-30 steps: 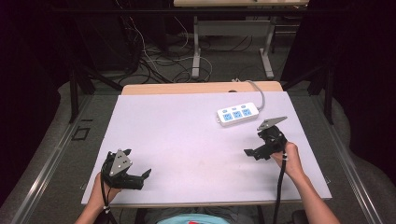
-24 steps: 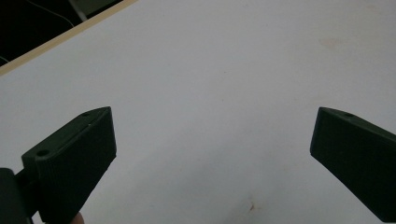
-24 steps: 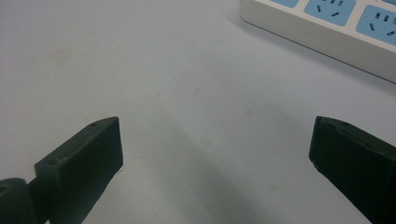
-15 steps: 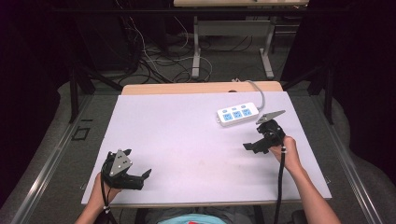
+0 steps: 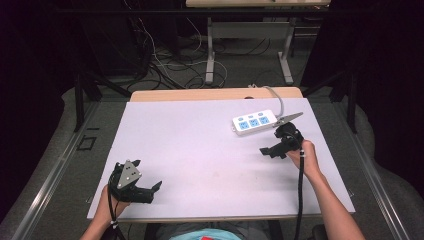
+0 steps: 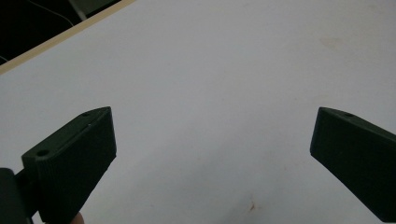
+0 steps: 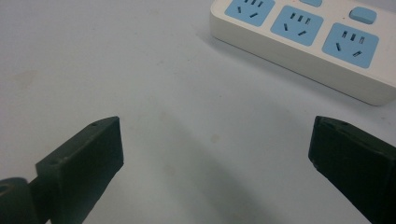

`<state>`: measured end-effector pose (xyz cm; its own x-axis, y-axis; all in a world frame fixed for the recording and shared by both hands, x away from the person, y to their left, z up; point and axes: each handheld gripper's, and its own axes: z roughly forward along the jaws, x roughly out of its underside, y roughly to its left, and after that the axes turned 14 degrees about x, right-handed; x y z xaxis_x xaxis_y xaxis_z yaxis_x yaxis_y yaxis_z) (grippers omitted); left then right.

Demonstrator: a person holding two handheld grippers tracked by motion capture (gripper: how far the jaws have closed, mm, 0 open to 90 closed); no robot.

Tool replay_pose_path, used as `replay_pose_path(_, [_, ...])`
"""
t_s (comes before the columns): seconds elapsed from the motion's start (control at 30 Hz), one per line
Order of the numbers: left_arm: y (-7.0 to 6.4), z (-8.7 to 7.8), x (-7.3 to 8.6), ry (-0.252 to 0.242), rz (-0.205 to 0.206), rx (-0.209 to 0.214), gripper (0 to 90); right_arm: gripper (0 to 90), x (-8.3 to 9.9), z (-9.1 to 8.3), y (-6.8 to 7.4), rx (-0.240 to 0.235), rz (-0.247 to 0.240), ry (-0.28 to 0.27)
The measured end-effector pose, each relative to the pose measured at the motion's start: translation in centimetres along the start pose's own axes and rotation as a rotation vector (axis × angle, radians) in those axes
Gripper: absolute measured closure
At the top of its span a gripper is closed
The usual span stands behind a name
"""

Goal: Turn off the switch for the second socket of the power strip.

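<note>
A white power strip (image 5: 254,122) with three blue sockets lies at the back right of the white table top (image 5: 200,145); in the right gripper view the power strip (image 7: 303,32) sits just beyond the jaws, toward the right. My right gripper (image 5: 270,150) hovers a little in front of the strip, open, nothing between its jaws (image 7: 215,163). My left gripper (image 5: 152,190) rests near the front left edge of the table, also open and empty (image 6: 212,158).
The strip's grey cable (image 5: 276,99) curls off the back edge of the table. A wooden edge (image 5: 215,94) borders the far side. Behind it are table legs (image 5: 210,55) and tangled cables (image 5: 165,60) on the floor.
My right gripper has moved slightly forward and left, closer to the power strip. The left gripper has stayed in place.
</note>
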<state>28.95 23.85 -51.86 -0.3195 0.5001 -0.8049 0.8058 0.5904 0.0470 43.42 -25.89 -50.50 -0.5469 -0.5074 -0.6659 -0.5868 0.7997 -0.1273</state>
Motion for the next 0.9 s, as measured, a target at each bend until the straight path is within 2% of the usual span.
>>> replay_pose_path(0.33, [0.0,0.0,0.0,0.006,0.004,-0.001,0.0,2.4,-0.6,0.5,-0.8,-0.001,0.016,0.005])
replay_pose_path(0.37, [0.0,0.0,0.0,0.005,0.003,-0.004,0.0,2.4,-0.7,0.7,-0.8,0.014,0.015,0.002])
replay_pose_path(0.4, [0.0,0.1,0.0,0.007,0.006,-0.002,0.0,2.3,-0.7,0.8,-0.9,-0.003,0.019,0.009])
replay_pose_path(0.5, [0.0,0.1,0.0,0.008,0.002,-0.002,0.0,2.2,-0.9,1.1,-1.0,0.011,0.015,0.007])
replay_pose_path(0.7, [0.1,0.1,0.0,0.006,0.008,-0.008,0.0,1.6,-1.3,1.6,-1.5,-0.016,0.023,0.004])
replay_pose_path(0.73, [0.0,0.2,0.1,-0.004,-0.004,-0.003,0.0,1.6,-1.4,1.6,-1.6,-0.014,0.027,0.003])
replay_pose_path(0.9, [0.1,0.1,0.0,0.007,0.009,-0.008,0.0,1.5,-1.8,2.1,-1.9,-0.016,0.042,-0.002])
